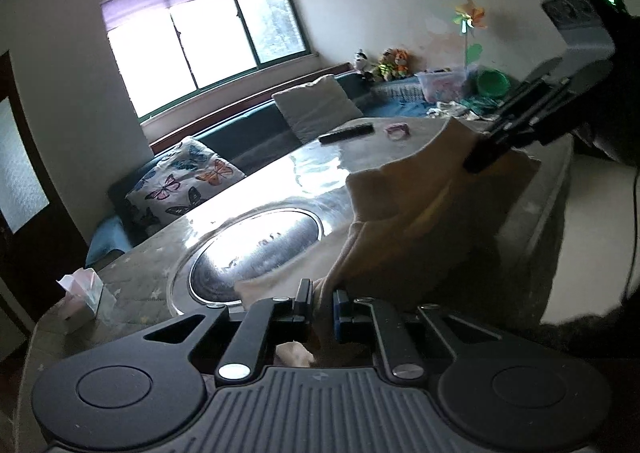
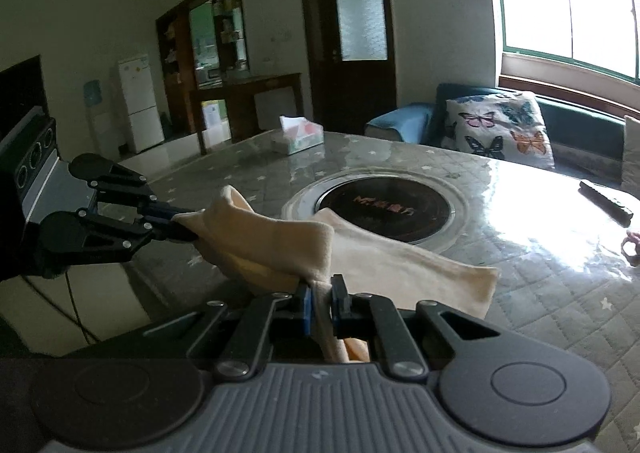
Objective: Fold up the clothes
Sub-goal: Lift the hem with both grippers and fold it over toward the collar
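Pinching a cream cloth (image 2: 360, 253) (partly lifted), left gripper (image 1: 322, 301) and right gripper (image 2: 320, 293) each clamped on a corner, table (image 2: 560, 285) beneath.

The left gripper (image 1: 322, 303) is pinching a corner of the cream cloth (image 1: 424, 229), just beside the round metal plate (image 1: 256, 249) in the table (image 1: 132, 281). Beyond the plate, the right gripper (image 1: 486, 157) is gripping the cloth's far edge.

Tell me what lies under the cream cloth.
The cream cloth, pinched by the left gripper and right gripper, drapes over the quilted table and the round inset's near rim. Anything beneath its folds is hidden.
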### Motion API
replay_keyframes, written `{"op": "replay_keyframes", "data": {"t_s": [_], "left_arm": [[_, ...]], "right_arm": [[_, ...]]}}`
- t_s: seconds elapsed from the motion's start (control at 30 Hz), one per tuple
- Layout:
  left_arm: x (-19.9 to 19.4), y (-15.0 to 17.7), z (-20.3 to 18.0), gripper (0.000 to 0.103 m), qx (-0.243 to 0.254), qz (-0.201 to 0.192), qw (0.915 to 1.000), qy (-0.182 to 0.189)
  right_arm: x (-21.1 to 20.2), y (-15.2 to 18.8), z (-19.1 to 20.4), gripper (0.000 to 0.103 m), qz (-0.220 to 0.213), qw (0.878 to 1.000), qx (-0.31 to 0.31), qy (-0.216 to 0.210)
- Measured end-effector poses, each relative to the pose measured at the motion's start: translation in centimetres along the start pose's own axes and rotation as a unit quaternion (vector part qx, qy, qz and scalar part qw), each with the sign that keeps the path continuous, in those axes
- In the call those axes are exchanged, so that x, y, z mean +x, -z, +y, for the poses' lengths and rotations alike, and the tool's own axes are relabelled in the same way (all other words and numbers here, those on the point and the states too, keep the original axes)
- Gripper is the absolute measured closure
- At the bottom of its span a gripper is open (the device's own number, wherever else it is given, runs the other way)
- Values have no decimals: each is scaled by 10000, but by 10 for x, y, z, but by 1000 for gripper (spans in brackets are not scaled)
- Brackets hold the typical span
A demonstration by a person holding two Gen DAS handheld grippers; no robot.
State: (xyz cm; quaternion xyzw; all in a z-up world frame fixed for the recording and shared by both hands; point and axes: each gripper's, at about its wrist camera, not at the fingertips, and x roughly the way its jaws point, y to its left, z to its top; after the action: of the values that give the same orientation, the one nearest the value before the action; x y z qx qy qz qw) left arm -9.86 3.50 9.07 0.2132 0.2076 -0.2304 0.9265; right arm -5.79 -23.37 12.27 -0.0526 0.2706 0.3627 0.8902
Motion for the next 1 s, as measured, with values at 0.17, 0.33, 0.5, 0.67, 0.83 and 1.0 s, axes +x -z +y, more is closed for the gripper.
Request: {"op": "replay_keyframes", "data": {"t_s": [0.17,0.33,0.5,0.67,0.83,1.0], "left_arm": [[44,-15,26,93,-221,144,9997,14],[99,-24,52,93,-391,421,9983,77],[158,-17,66,92,-660,877,9940,40],[191,-2,78,85,-1029,1210,9873,-92],[193,-1,85,77,-1154,1240,9850,-328],[182,-15,86,74,-1279,1064,9850,-449]], "right_arm": [[24,-23,-23,95,12,9999,18,109],[67,-43,-59,95,192,9992,254,226],[127,-47,-99,94,504,9958,670,379],[170,-24,-121,88,790,9898,1045,556],[179,-10,-128,79,805,9859,1209,830],[165,-17,-122,78,529,9865,1162,1027]]}}
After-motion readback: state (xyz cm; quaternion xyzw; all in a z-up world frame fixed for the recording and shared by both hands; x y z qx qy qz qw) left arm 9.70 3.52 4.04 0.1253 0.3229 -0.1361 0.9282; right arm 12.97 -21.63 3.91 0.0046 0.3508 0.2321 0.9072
